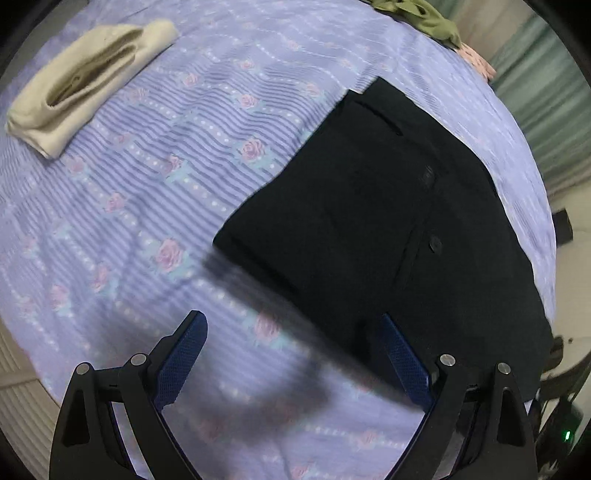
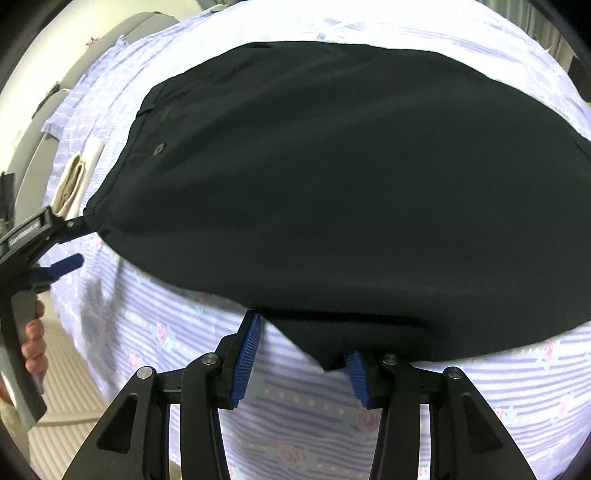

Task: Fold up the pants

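The black pants (image 1: 373, 206) lie folded flat on the lilac rose-print bed sheet (image 1: 147, 206), with a button and a pocket slit showing. In the left wrist view my left gripper (image 1: 293, 328) stands open above the sheet, and its right finger (image 1: 397, 350) is over the pants' near edge. The right wrist view shows the pants (image 2: 351, 184) filling the middle. My right gripper (image 2: 303, 347) is open around their near corner, and cloth lies between the blue pads. The left gripper (image 2: 75, 242) appears there at the far left, open, its upper finger at the pants' left corner.
A folded beige garment (image 1: 85, 81) lies on the sheet at the upper left, and it is also visible as the beige garment (image 2: 72, 181) past the pants. An olive garment (image 1: 417, 14) sits at the bed's far edge. A person's hand (image 2: 33, 339) grips the left handle. The bed's edge and the floor lie to the left.
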Demonstrator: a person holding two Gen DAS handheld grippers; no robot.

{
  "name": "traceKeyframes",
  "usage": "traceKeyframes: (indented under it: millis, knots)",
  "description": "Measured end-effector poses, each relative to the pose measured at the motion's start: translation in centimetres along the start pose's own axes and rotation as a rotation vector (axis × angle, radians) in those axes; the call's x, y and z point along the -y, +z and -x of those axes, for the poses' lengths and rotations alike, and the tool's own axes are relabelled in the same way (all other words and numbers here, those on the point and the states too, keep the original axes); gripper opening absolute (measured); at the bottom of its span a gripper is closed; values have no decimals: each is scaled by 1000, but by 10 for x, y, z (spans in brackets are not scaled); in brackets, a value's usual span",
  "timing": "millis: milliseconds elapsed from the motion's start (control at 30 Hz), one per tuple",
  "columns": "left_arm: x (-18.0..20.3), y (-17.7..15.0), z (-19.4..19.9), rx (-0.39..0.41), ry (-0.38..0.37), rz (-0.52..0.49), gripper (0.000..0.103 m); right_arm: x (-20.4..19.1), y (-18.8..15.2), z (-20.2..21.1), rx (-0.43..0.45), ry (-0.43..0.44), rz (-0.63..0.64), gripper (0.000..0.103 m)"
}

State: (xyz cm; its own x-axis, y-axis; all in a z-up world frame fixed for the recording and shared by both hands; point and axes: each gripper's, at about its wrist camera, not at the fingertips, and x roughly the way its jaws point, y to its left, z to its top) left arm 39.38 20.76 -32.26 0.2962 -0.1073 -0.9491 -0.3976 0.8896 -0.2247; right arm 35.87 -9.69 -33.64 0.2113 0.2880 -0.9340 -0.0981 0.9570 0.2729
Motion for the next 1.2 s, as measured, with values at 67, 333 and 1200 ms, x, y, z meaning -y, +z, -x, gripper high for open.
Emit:
traceKeyframes:
  millis: [67,333,1200]
  knots:
    - [3,6,-12,-2,2,2,95,-1,2,-2,-6,-16,-1,44]
    - [22,29,-18,56,84,-38,39,-4,3,-1,-19,-53,1,39]
    - [8,36,-18,137,238,-50,32,-13,-5,9,-141,-71,132,14]
